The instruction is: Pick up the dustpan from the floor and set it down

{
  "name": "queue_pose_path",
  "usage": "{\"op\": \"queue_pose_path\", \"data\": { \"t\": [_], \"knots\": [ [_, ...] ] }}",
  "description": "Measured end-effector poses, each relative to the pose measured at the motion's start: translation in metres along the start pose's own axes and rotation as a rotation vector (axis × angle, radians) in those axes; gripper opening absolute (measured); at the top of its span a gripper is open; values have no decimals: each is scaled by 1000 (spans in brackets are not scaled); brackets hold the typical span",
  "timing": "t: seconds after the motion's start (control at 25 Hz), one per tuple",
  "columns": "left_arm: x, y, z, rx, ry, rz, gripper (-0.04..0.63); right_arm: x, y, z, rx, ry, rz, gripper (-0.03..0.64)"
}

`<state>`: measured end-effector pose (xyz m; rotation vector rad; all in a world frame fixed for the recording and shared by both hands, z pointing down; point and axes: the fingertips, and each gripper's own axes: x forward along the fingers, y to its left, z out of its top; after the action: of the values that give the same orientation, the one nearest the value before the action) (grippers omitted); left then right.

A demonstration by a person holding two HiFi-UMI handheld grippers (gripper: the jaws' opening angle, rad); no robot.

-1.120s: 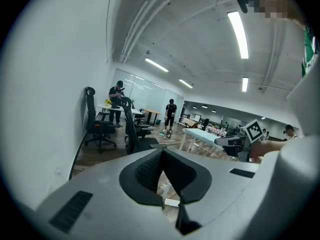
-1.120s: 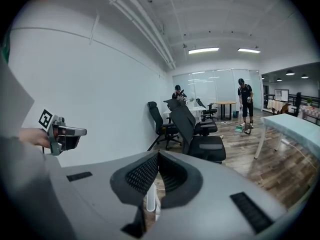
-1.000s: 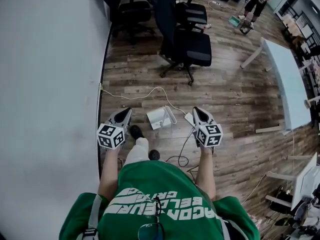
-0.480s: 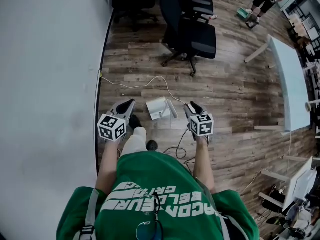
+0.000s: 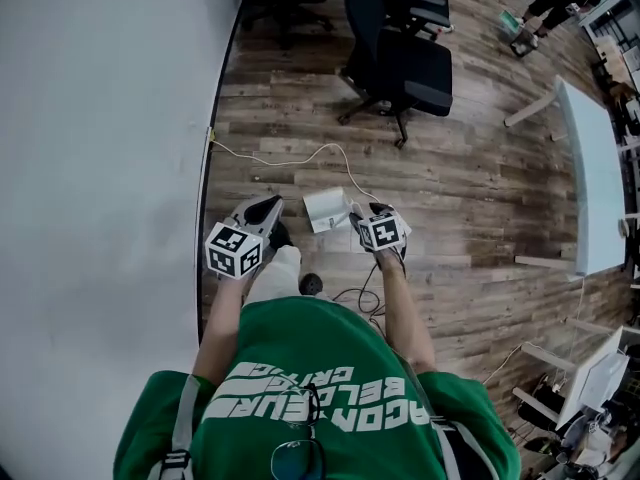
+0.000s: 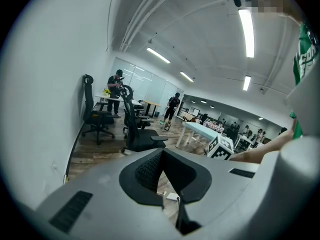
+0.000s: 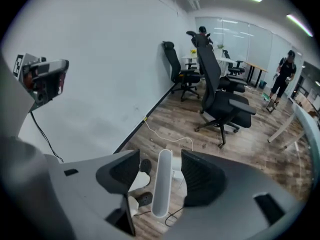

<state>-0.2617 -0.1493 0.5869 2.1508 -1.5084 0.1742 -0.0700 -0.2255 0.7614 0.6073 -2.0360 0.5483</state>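
The wooden floor (image 5: 470, 198) carries everything here and is the first hazard; it looks smooth, so a nudged pan would likely skate away rather than hold still for a grip; the black office chair (image 5: 405, 68) stands well apart on the far side and should matter only if the lift swings far out; the person's shoe (image 5: 312, 284) sits on the near side of the work, and a pan dragged that way could catch on it; the white dustpan (image 5: 322, 208) rests on the floor between the two tongs, its pale rounded handle (image 7: 161, 184) reaching toward the right one; the right tongs (image 7: 160, 157) point steeply down, their jaws have just been opening and now stand wide apart, with the handle between them and neither pad touching it; closing before they are centred would, I judge, land one pad first and tip or spin the pan; closing too near the rounded end risks the smooth bar sliding out once the pan's weight hangs from it; the left tongs (image 6: 161, 152) are drawn together on nothing, off to the left of the pan, so they offer no steadying if it tips; the pale cable (image 5: 300, 155) on the far side and the dark cable (image 5: 355, 298) looping near the feet lie close by, and a low sweep of the lifted pan could snag either.
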Motion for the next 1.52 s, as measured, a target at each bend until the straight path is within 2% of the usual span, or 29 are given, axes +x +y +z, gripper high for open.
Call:
{"op": "queue_pose_path", "data": {
  "t": [0.12, 0.36, 0.56, 0.68, 0.8, 0.96, 1.24, 1.52],
  "knots": [
    [2, 10, -4, -13, 8, 3, -6, 35, -2, -11, -4, 100, -11, 247],
    [-5, 37, -5, -36, 26, 20, -8, 77, -8, -22, 11, 232, -37, 247],
    [-3, 56, -4, -47, 45, 20, -8, 108, -20, -27, 11, 318, -37, 247],
    [0, 67, -6, -60, 54, 20, -7, 126, -18, -27, 14, 331, -11, 247],
    [3, 74, -4, -67, 57, 17, -8, 129, -25, -37, 19, 406, -45, 246],
    [4, 81, -1, -70, 64, 16, -8, 130, -20, -34, 36, 442, -34, 242],
    [13, 86, -6, -75, 73, -1, -8, 135, -30, -42, -95, 506, -180, 117],
    [17, 89, -3, -65, 88, -15, -8, 137, -25, -46, -92, 487, -183, 119]
  ]
}}
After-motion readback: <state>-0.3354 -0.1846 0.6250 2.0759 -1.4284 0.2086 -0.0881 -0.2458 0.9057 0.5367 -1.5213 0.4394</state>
